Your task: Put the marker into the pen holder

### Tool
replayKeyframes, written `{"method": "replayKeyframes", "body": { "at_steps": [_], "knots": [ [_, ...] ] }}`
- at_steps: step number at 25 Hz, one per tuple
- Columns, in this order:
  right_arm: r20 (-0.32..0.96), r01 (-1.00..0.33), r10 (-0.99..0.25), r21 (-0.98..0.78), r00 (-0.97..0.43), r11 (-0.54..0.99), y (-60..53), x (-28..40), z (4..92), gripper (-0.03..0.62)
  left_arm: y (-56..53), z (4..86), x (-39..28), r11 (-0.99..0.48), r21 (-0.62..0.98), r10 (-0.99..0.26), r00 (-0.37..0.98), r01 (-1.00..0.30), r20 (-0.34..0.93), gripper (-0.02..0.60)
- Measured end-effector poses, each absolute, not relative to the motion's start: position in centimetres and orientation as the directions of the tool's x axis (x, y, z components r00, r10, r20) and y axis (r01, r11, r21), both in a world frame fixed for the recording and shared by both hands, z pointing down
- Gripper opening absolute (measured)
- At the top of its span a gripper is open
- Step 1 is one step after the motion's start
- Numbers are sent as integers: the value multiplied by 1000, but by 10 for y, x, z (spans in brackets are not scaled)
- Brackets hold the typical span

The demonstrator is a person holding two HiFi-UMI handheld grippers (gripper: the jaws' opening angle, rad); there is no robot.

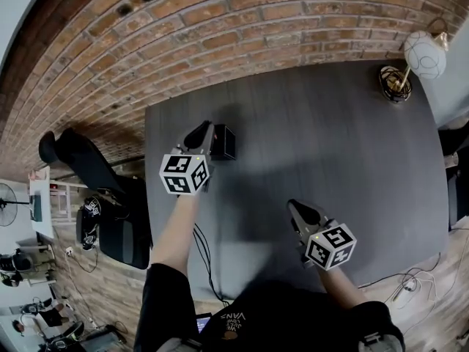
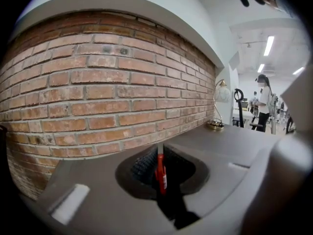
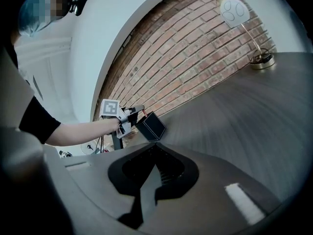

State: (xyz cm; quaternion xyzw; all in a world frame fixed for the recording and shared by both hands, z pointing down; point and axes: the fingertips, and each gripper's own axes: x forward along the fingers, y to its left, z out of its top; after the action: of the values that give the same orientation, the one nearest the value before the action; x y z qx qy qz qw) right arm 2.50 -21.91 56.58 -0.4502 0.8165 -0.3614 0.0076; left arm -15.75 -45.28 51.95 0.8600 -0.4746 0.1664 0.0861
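Observation:
A red marker (image 2: 160, 173) stands upright between the jaws of my left gripper (image 2: 161, 182), which is shut on it. In the head view that left gripper (image 1: 202, 136) sits at the left side of the black square pen holder (image 1: 223, 142), close against it. From the right gripper view the marker's red end (image 3: 143, 112) pokes out just above the pen holder's (image 3: 152, 126) top left edge. My right gripper (image 1: 297, 211) hovers nearer the table's front, well apart from the holder. Its jaws (image 3: 156, 166) are closed together with nothing between them.
The dark grey table (image 1: 330, 145) stands against a brick wall (image 1: 220, 28). A lamp with a white globe (image 1: 423, 53) and brass base (image 1: 396, 83) is at the far right corner. Cables (image 1: 410, 281) trail off the front edge. A black chair (image 1: 80, 156) stands left of the table.

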Motion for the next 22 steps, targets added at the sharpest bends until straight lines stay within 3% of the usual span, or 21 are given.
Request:
{"method": "replayKeyframes", "body": {
  "at_steps": [22],
  "knots": [
    [302,-726,-750,-605,-589,326,-222,38,570,2,-456,534,-151,-541,-80,-757,444,-837,480,94]
  ]
}}
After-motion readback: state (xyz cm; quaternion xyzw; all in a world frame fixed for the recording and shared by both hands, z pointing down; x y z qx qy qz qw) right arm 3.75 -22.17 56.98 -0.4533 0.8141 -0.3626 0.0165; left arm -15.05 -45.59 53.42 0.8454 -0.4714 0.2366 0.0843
